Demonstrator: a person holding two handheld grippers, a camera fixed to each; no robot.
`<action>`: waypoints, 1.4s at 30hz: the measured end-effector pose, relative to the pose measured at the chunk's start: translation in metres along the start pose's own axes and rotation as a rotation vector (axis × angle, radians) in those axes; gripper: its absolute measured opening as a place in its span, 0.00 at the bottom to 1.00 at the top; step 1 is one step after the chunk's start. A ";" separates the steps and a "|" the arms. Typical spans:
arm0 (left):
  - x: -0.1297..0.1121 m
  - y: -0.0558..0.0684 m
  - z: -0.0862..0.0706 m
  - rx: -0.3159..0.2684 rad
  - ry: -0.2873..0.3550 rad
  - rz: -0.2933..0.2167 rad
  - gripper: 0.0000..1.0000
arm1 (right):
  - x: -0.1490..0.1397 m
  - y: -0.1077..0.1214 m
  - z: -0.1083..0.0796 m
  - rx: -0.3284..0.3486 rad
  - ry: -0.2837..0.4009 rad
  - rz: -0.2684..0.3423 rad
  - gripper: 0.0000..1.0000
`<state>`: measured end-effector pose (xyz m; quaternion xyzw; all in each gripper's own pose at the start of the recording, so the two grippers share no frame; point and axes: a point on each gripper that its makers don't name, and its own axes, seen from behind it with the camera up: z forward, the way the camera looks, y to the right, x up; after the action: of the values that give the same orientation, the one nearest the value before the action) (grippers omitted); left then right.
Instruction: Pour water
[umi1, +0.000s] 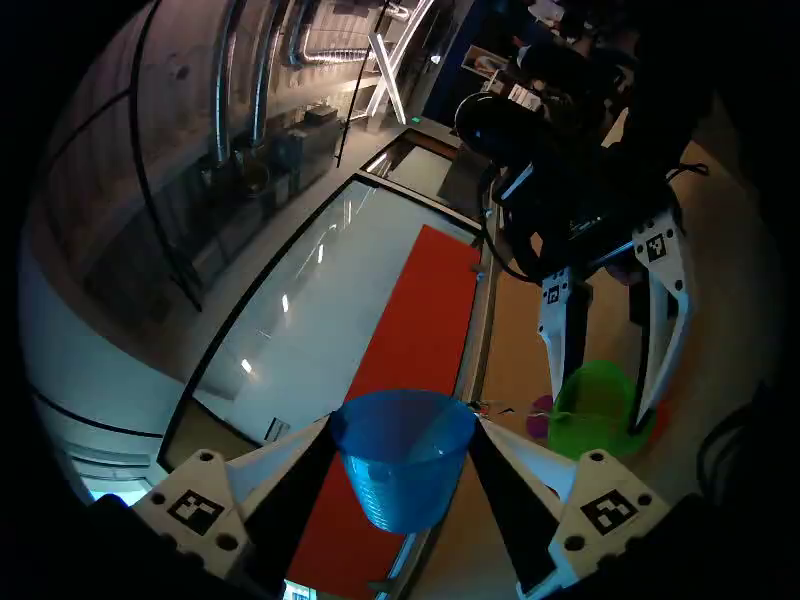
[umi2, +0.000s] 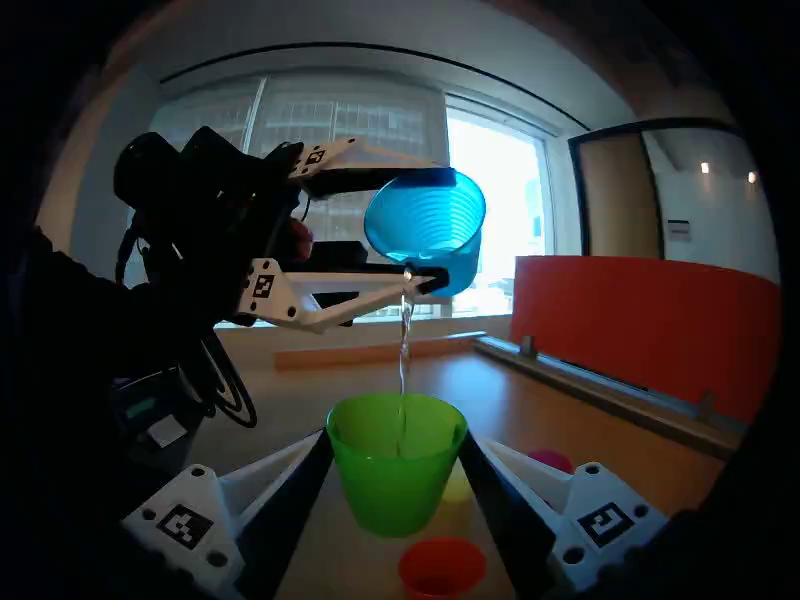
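My left gripper is shut on a blue cup, seen close up in the left gripper view. In the right gripper view that blue cup is tipped on its side in the left gripper, high above the table. A thin stream of water falls from its rim into a green cup. My right gripper is shut on the green cup and holds it upright. The left gripper view shows the green cup below, between the right gripper's fingers.
A wooden table lies under both cups. An orange cup, a yellow one and a pink one stand on it near the green cup. A red partition runs along the table's right edge. Big windows stand behind.
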<state>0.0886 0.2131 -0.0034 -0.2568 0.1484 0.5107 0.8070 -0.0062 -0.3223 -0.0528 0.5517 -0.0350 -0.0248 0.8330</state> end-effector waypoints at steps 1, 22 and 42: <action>0.000 0.000 0.000 0.000 0.000 0.003 0.88 | 0.000 0.000 0.000 0.001 0.001 0.001 0.91; 0.007 -0.003 -0.004 -0.001 0.006 0.041 0.88 | 0.005 0.000 -0.001 -0.001 0.010 0.000 0.91; 0.011 -0.007 -0.006 0.005 0.006 0.103 0.88 | 0.008 0.002 -0.002 -0.006 0.016 -0.005 0.91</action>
<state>0.1000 0.2154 -0.0123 -0.2483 0.1649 0.5506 0.7797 0.0017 -0.3207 -0.0514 0.5493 -0.0268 -0.0227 0.8349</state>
